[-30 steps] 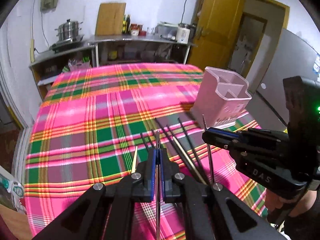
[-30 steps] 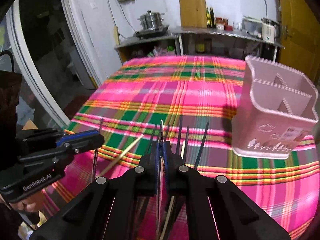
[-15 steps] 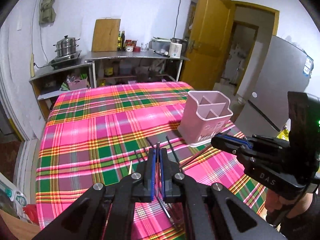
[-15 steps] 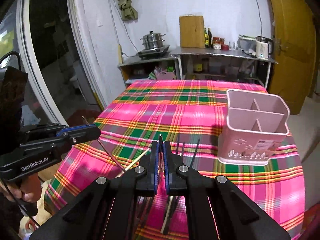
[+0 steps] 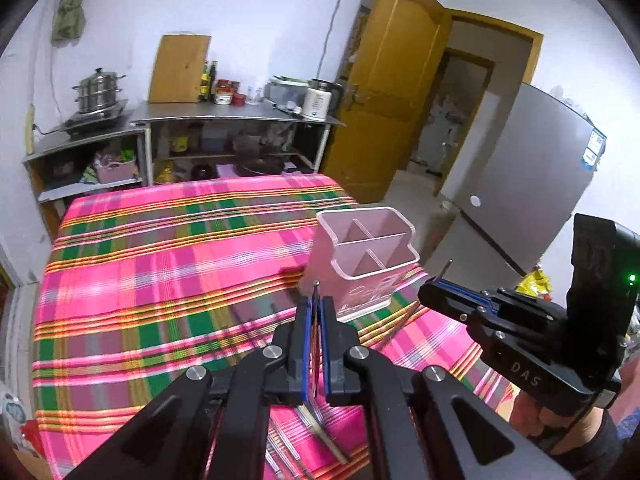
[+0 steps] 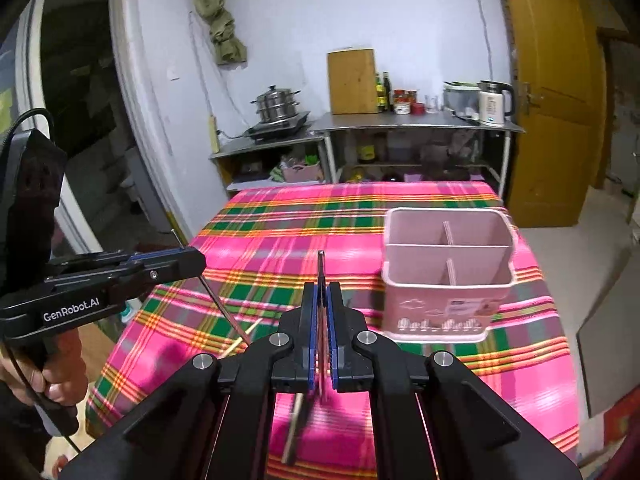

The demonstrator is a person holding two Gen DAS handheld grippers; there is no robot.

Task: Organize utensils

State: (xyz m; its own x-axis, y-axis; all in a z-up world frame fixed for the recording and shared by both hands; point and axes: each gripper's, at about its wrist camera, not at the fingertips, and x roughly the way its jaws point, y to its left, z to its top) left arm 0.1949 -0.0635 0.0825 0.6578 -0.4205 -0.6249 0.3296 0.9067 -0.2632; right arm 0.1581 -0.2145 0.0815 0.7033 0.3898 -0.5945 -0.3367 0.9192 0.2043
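Observation:
A pink plastic utensil holder (image 5: 366, 258) with empty compartments stands on the plaid tablecloth (image 5: 160, 272); it also shows in the right wrist view (image 6: 448, 276). My left gripper (image 5: 317, 312) is shut on a thin metal chopstick (image 5: 317, 292), raised above the table left of the holder. My right gripper (image 6: 321, 300) is shut on another chopstick (image 6: 321, 268), also raised. Each gripper shows in the other's view, the right one (image 5: 436, 284) and the left one (image 6: 192, 258). Several loose chopsticks (image 5: 320, 428) lie on the cloth below the grippers.
A steel counter (image 5: 236, 114) with a pot, cutting board, bottles and kettle stands behind the table. A yellow door (image 5: 392, 96) and a grey fridge (image 5: 528, 184) are to the right. The table's right edge runs just beyond the holder.
Both grippers have risen from the pile on the cloth, each carrying one chopstick. The holder now sits lower and farther off in both views.

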